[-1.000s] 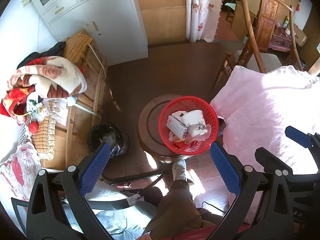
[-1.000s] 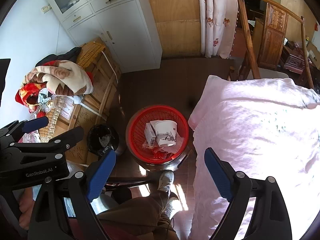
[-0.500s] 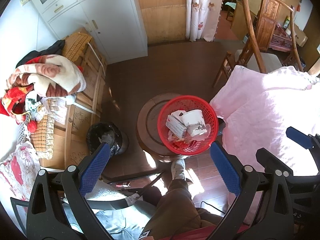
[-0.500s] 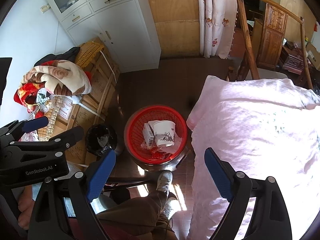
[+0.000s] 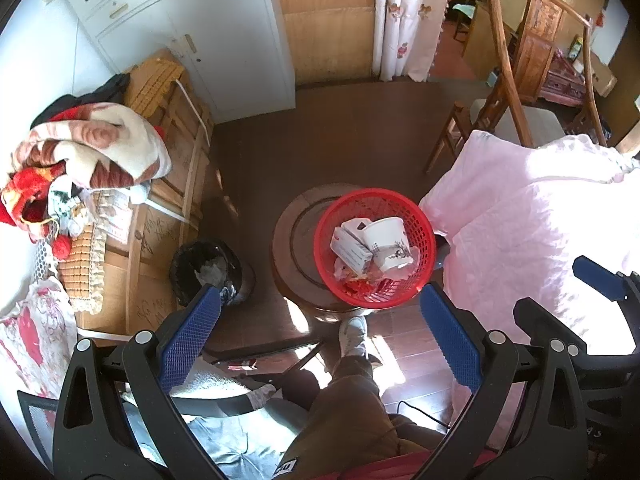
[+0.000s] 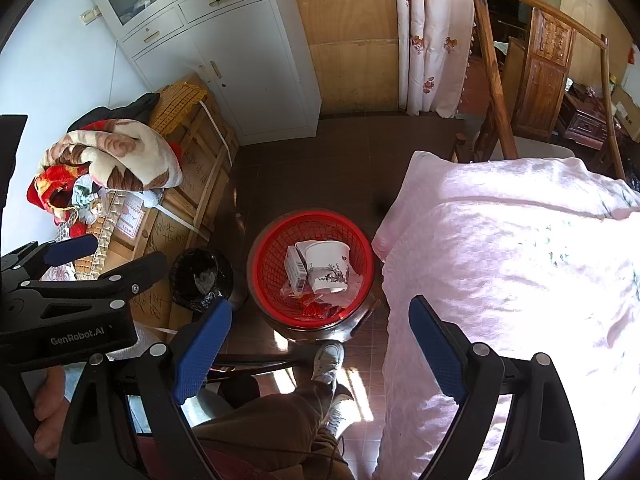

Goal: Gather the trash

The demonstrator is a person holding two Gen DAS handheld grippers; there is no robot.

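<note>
hovering wide apart, empty: both hand-held grippers [image 5: 320,332] [image 6: 320,336]; red basket [image 5: 424,236] of trash below, well apart.

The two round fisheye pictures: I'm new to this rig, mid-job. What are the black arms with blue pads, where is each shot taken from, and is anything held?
These are two hand-held grippers, not robot arms; a person carries one in each hand. Each picture comes from a camera on one gripper, looking forward along its two blue-padded fingers. The left gripper and the right gripper both stand wide open and hold nothing. Both look down on a red basket resting on a round wooden stool. In the basket lie a white cup, a small box and some wrappers. On the floor beside the stool stands a black bin lined with a bag. A pink bedcover fills the right side.
</note>
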